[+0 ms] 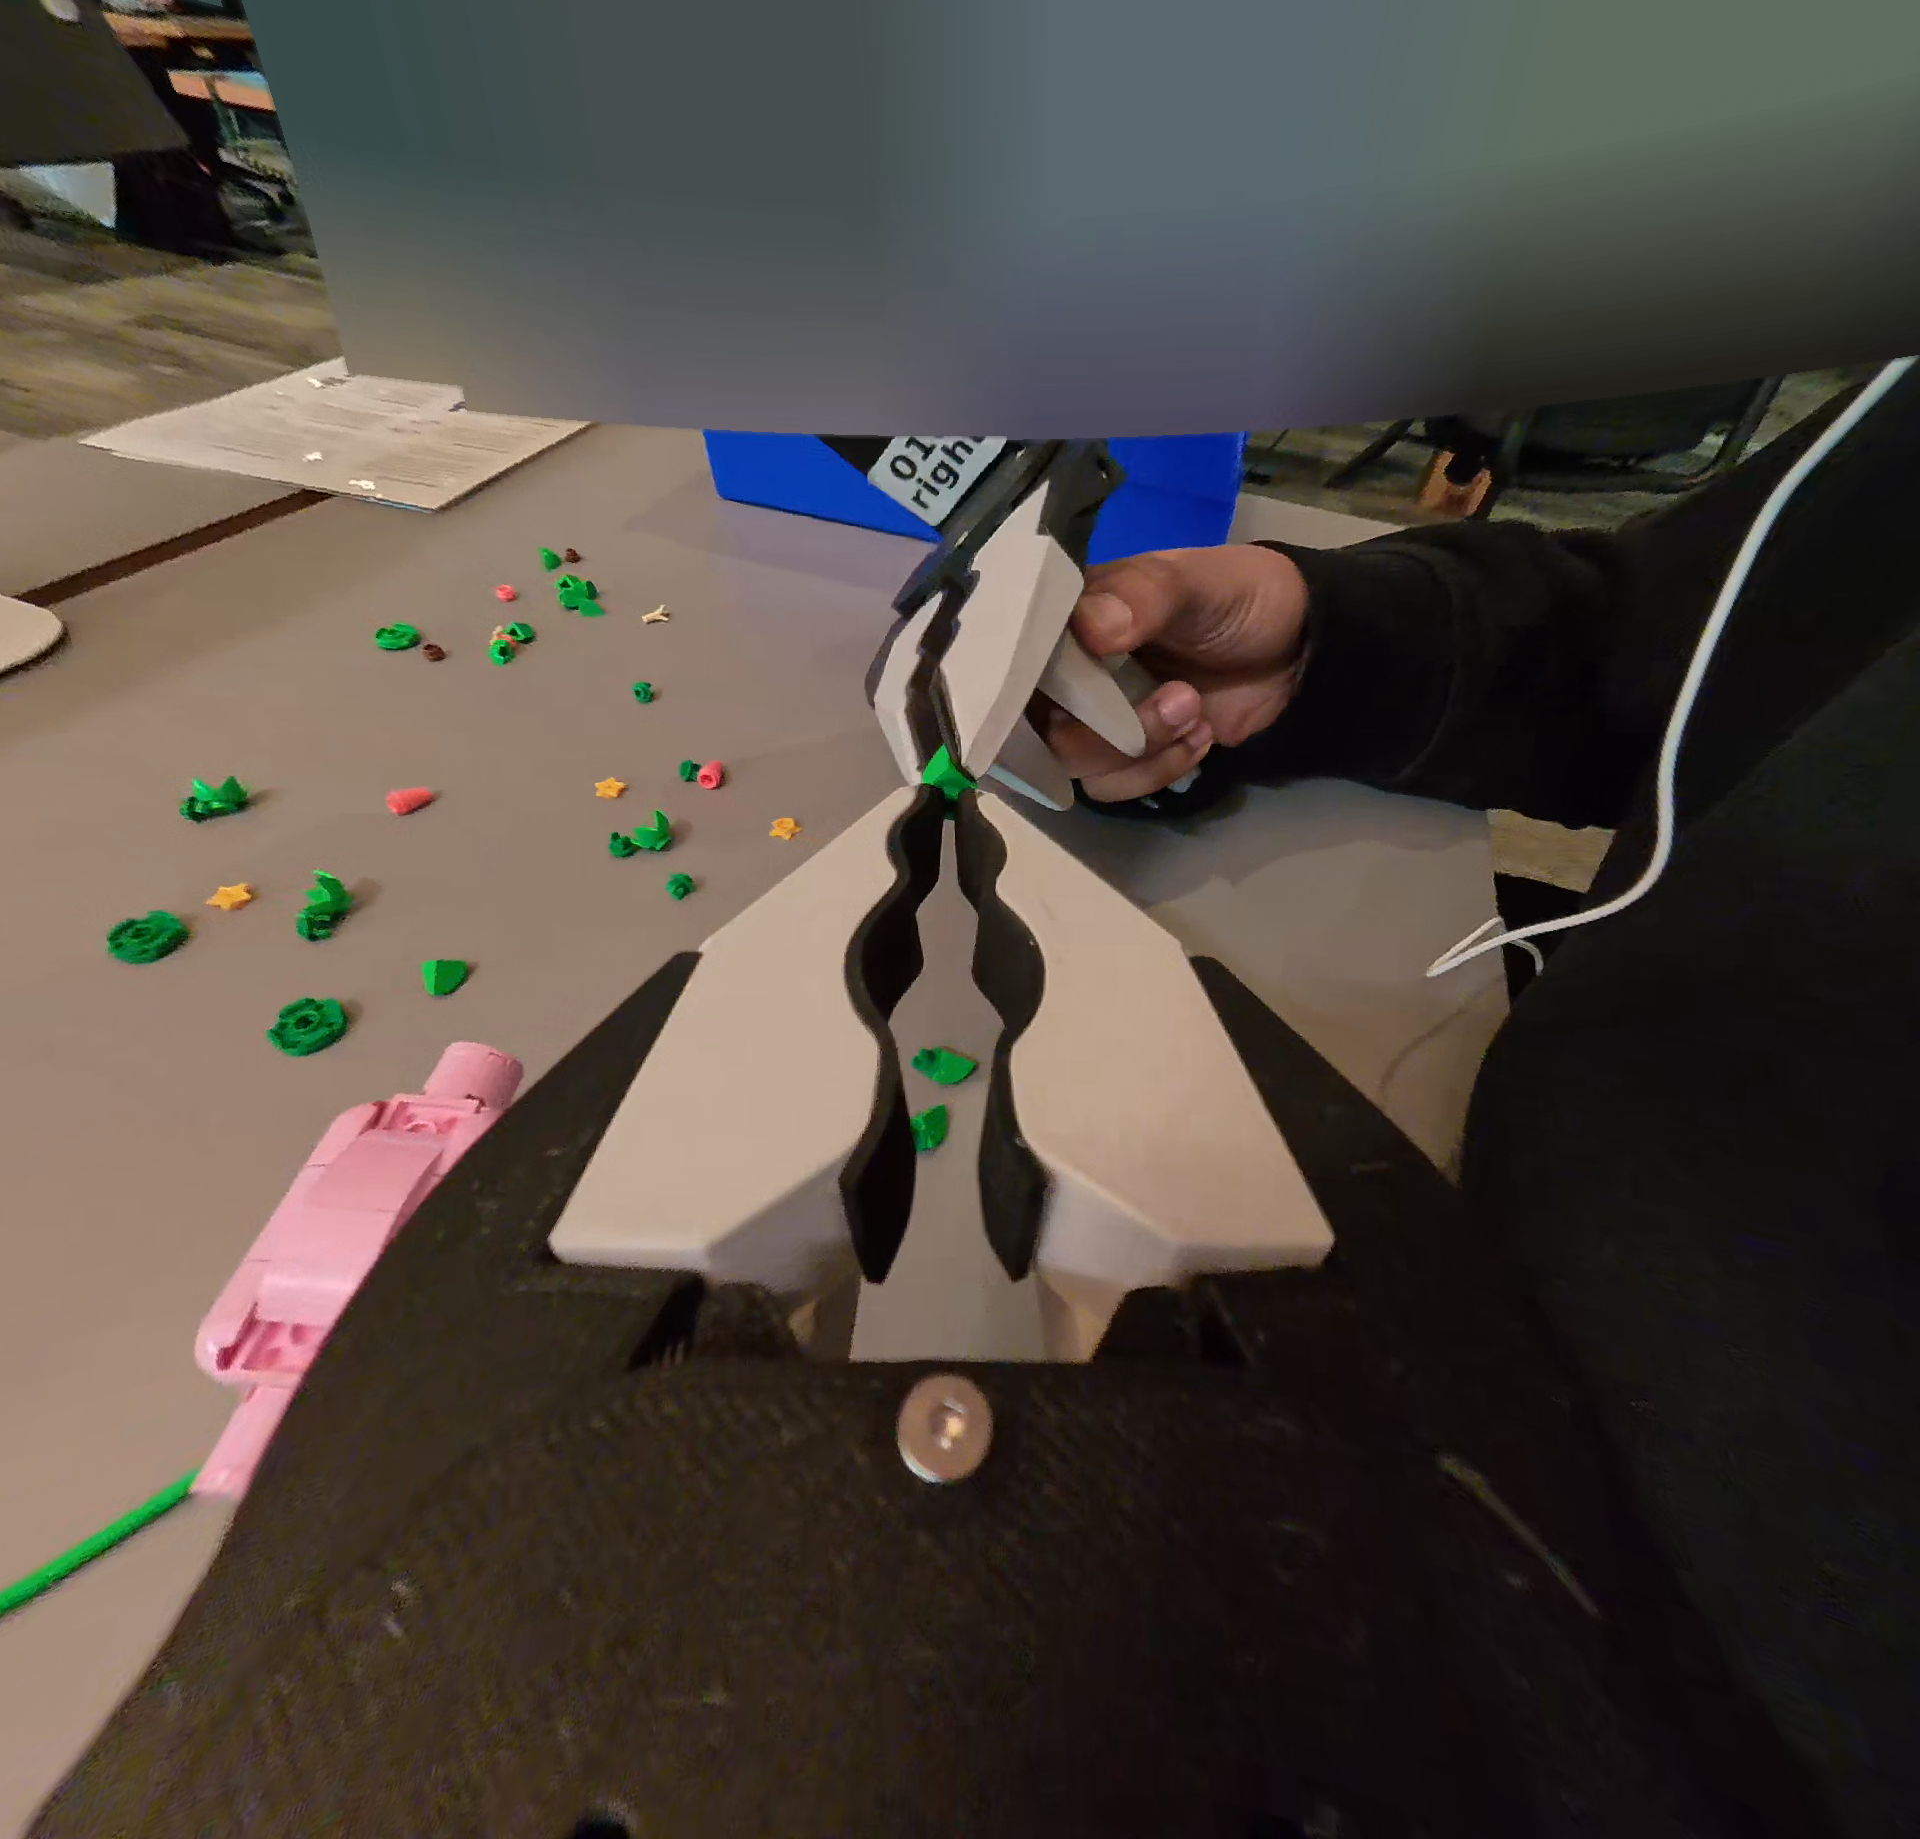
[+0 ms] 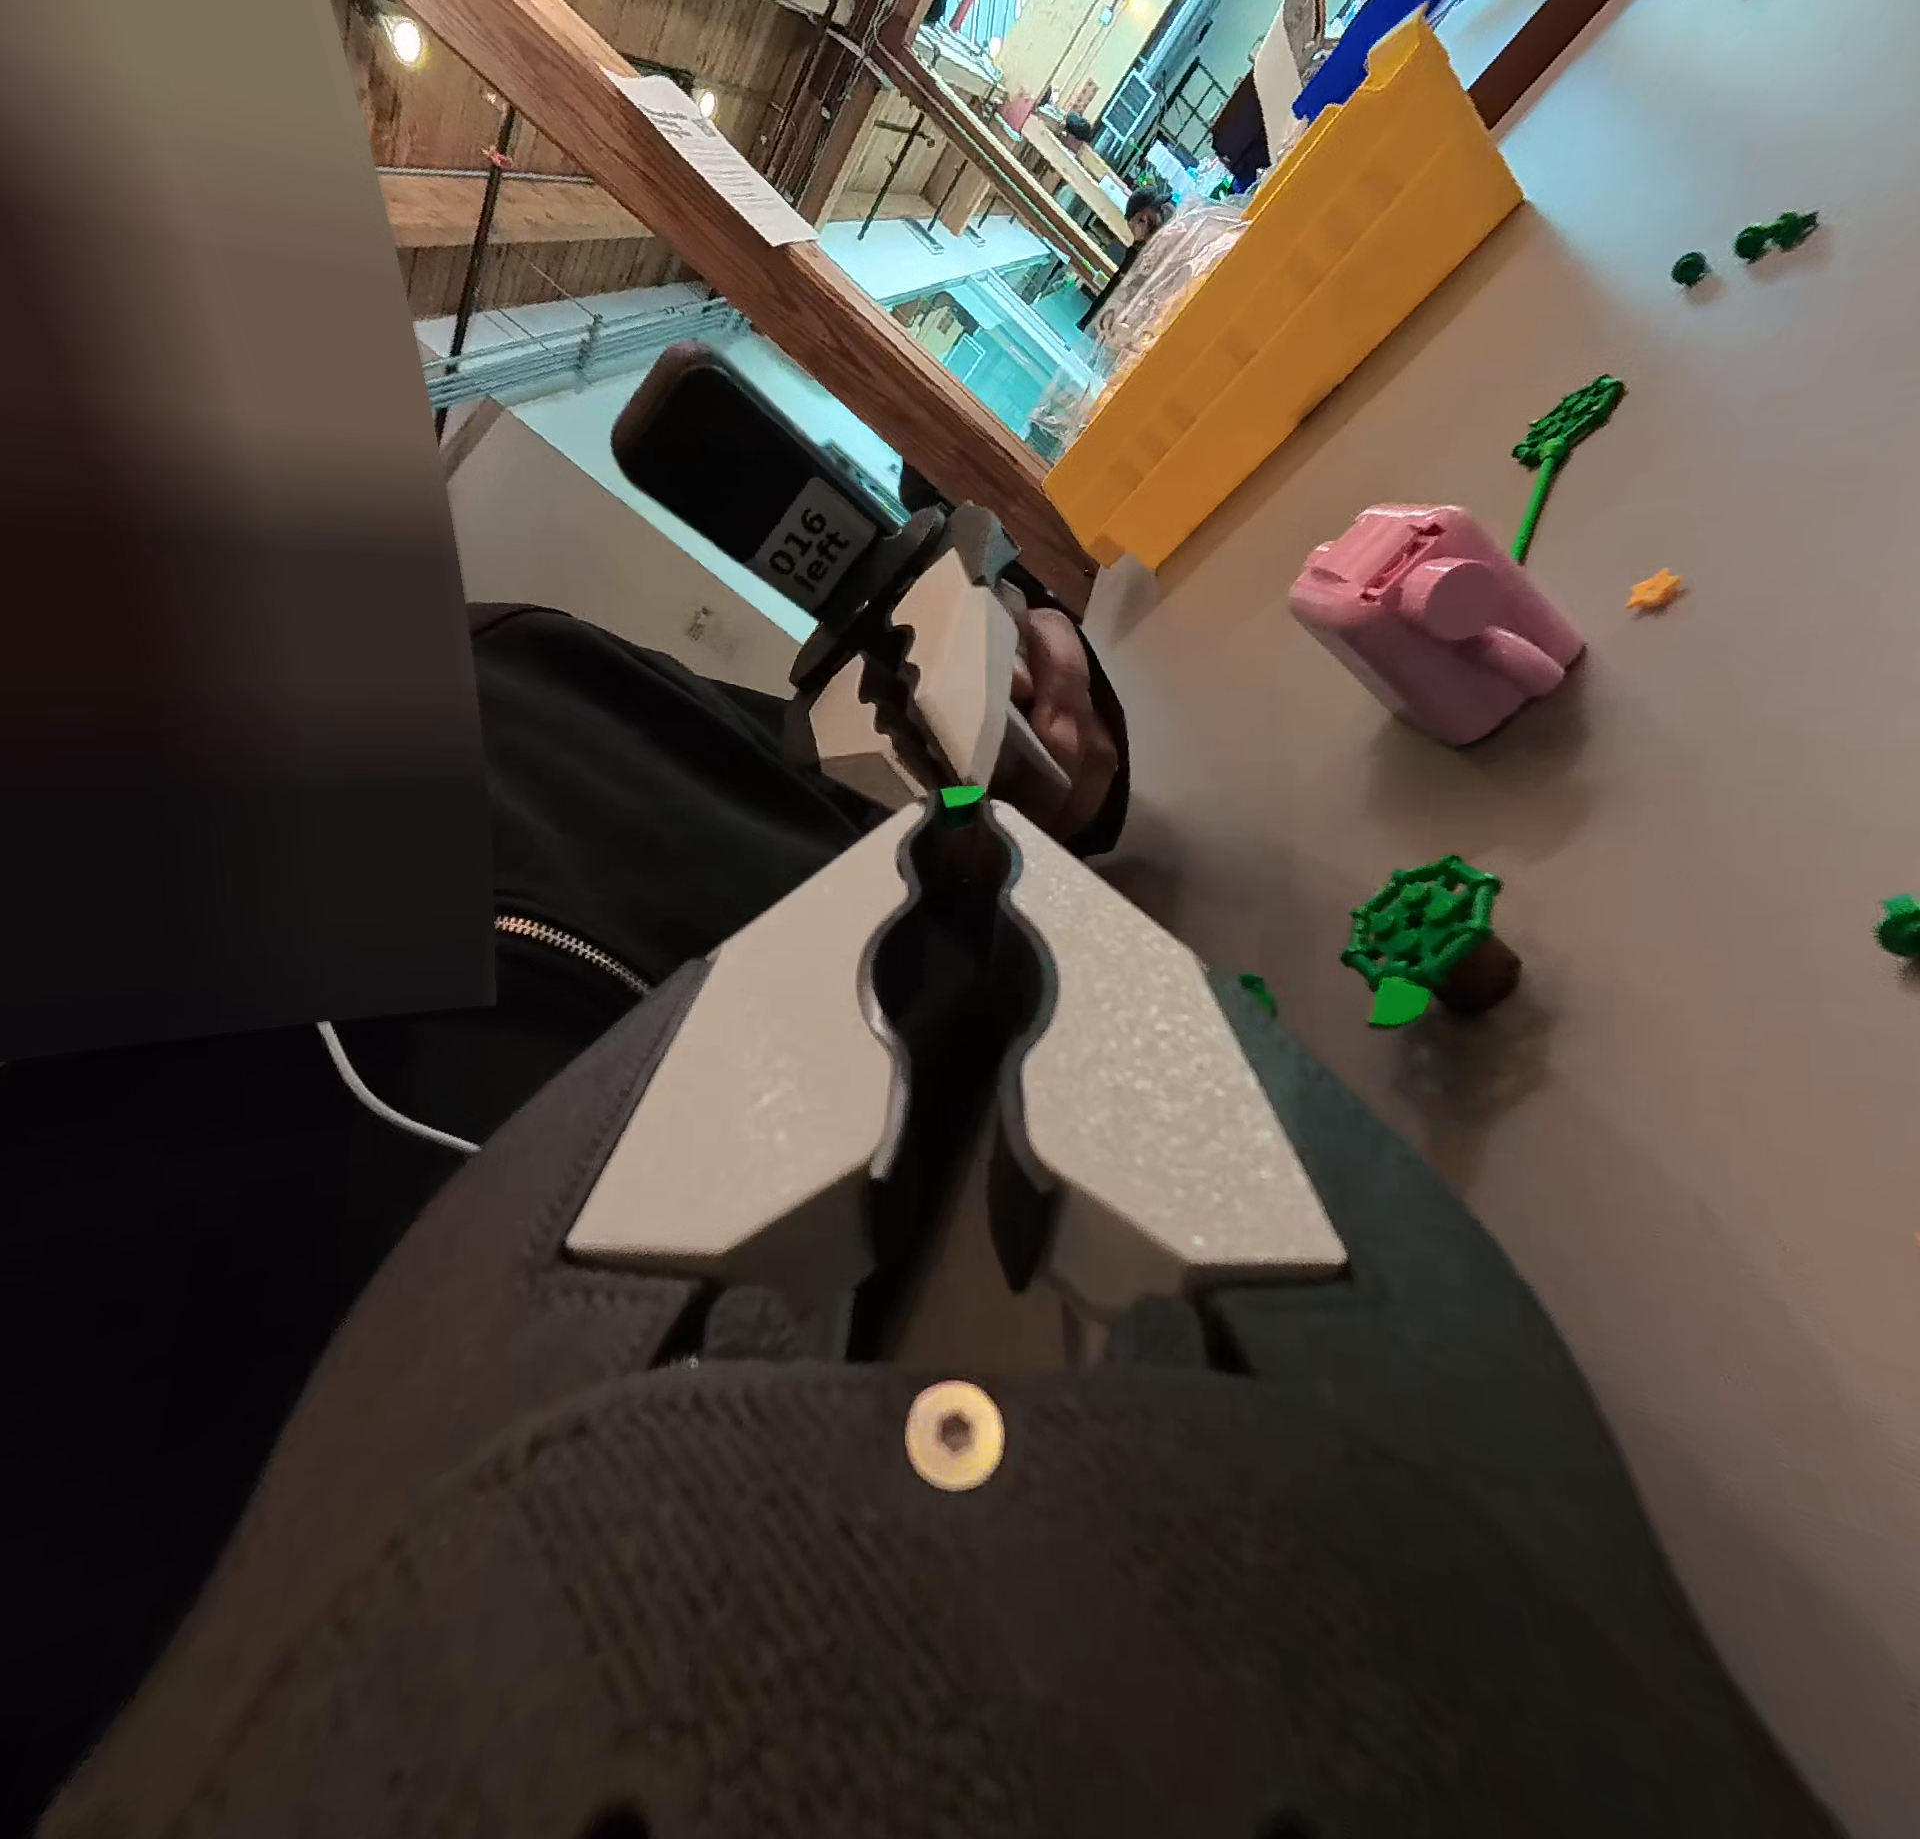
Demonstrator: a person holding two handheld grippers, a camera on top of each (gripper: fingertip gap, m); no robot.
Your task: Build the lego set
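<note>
My left gripper (image 1: 945,802) and right gripper (image 1: 938,759) meet tip to tip above the table's near edge. Both are closed on a small green leaf piece (image 1: 947,773) pinched between their tips. In the right wrist view the same green piece (image 2: 958,798) sits at my right gripper's tip (image 2: 956,821), and the left gripper (image 2: 940,776) comes down onto it from above. A pink lego build (image 1: 343,1228) lies on the table to the left and also shows in the right wrist view (image 2: 1434,636). I cannot tell whether the held green is one part or two.
Several loose green, orange and red bits (image 1: 312,906) are scattered over the grey table (image 1: 156,1166). A green round web piece on a brown stem (image 2: 1423,932) stands nearby. A yellow bin (image 2: 1299,303), a blue bin (image 1: 790,485) and papers (image 1: 343,439) stand at the back. A white cable (image 1: 1683,750) hangs at the right. My left and right fingertips are right by each other.
</note>
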